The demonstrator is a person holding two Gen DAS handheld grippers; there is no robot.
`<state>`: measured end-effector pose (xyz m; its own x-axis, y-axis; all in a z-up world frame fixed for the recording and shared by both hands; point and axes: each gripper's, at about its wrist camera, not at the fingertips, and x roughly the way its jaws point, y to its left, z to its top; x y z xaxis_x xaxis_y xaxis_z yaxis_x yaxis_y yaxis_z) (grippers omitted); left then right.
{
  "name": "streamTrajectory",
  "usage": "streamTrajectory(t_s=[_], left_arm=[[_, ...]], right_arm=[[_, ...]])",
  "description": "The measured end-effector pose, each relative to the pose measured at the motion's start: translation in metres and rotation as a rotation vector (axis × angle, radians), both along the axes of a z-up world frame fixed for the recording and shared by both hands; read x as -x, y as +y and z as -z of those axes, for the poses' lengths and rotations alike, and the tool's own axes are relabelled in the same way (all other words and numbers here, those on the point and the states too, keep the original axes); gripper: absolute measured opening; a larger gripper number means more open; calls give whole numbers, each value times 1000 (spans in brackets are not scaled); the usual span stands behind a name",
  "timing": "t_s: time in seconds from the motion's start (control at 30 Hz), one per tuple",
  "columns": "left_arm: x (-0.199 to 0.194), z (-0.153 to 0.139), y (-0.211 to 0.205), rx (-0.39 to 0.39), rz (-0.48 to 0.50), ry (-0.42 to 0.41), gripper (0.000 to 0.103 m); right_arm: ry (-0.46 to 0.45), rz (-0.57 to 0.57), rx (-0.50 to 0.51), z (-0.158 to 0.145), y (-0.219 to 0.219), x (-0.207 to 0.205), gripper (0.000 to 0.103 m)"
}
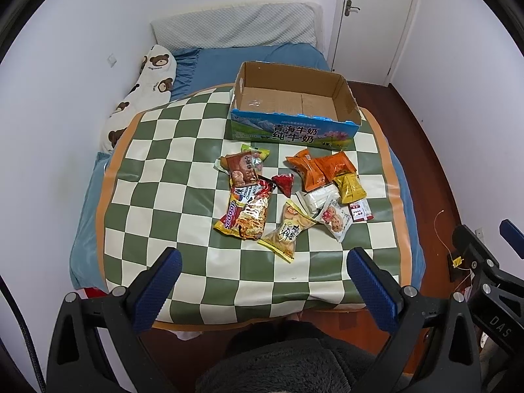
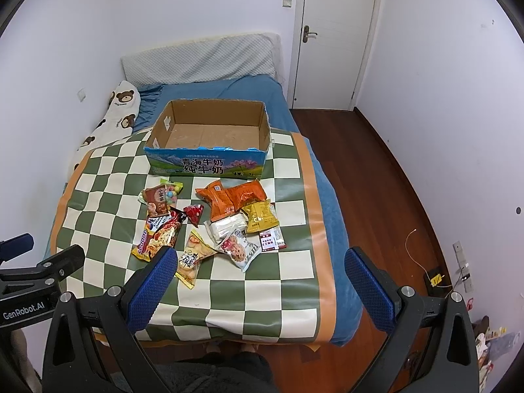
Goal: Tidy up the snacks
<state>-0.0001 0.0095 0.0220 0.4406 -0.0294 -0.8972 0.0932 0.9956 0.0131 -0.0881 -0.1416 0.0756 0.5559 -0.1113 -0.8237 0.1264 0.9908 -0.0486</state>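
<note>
Lengthwise, noodle packet [image 1: 244,211] toward box [image 1: 347,96]

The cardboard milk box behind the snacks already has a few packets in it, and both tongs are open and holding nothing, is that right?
Not quite. The cardboard milk box is empty: the right wrist view shows only its bare brown floor. All the snack packets lie on the checkered mat in front of it. The rest holds: left tongs and right tongs are open and hold nothing.

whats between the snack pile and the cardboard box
Only bare checkered mat, seen in both views; the snack pile lies apart from the cardboard box.
</note>
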Motion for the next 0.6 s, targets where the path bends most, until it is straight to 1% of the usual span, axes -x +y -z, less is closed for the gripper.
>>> streamTrajectory(t_s=[0.17,0.2,0.47,0.6], left_arm=[[-2,-2,-5,-3,-1,2,103],[1,1,3,1,-2,-2,103],[1,1,4,3,-2,-3,103],[0,1,4,2,-7,-3,103]], right_arm=[[6,-4,-2,1,0,1,103],[6,-1,-4,1,-1,1,103],[3,0,-8,1,0,0,103],[8,-5,-7,7,-1,-2,103]])
